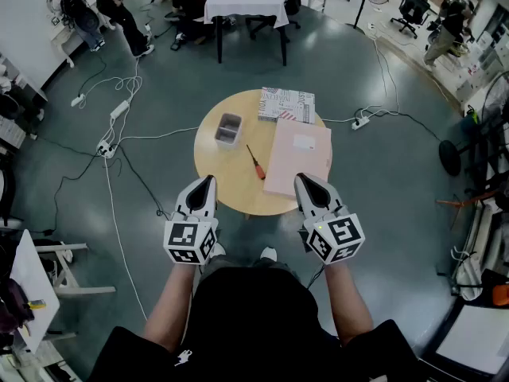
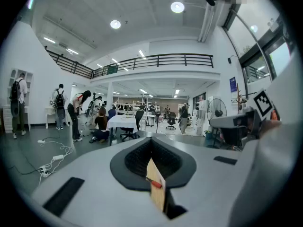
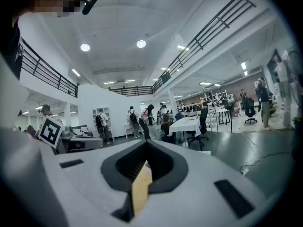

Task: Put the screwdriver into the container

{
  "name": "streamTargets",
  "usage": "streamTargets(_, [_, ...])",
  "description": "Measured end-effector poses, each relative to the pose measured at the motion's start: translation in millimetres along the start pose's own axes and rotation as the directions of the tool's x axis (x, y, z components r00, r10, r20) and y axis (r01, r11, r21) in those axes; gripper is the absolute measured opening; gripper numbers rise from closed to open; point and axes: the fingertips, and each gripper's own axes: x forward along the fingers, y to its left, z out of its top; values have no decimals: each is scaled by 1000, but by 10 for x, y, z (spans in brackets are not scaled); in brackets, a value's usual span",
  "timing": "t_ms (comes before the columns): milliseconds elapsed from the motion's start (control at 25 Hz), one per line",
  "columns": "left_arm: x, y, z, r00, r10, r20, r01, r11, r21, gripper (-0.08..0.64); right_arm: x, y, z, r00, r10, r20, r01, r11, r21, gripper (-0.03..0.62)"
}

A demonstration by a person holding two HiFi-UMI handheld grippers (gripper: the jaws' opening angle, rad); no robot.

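- The round wooden desk (image 1: 227, 169) stands on a grey floor, with the person at its 6 o'clock edge.
- The screwdriver (image 1: 255, 162) lies flat near the desk's middle. Its red handle points toward 5 o'clock and its shaft toward 11 o'clock.
- The container (image 1: 228, 129), a small grey tub, sits at 10 o'clock on the desk. The screwdriver lies at 4 o'clock from it and clear of it.
- A pink folder (image 1: 297, 156) covers the 3 o'clock side, its left edge just beside the screwdriver.
- A patterned box (image 1: 286, 103) lies at 1 o'clock on the far rim.
- The left gripper (image 1: 207, 183) hovers over the rim at 7 o'clock. Its fingers are clenched together and hold nothing.
- The right gripper (image 1: 304, 180) hovers at 5 o'clock by the folder's near corner. Its fingers are likewise pressed together and empty.
- Both grippers point toward 12 o'clock, well short of the screwdriver.
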Motion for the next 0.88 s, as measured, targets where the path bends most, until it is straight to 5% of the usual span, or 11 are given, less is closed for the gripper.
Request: streamTargets(880, [497, -493, -213, 991, -90, -101, 101, 990, 100, 2, -129, -404, -195, 1000, 16, 7, -17, 993, 116, 5])
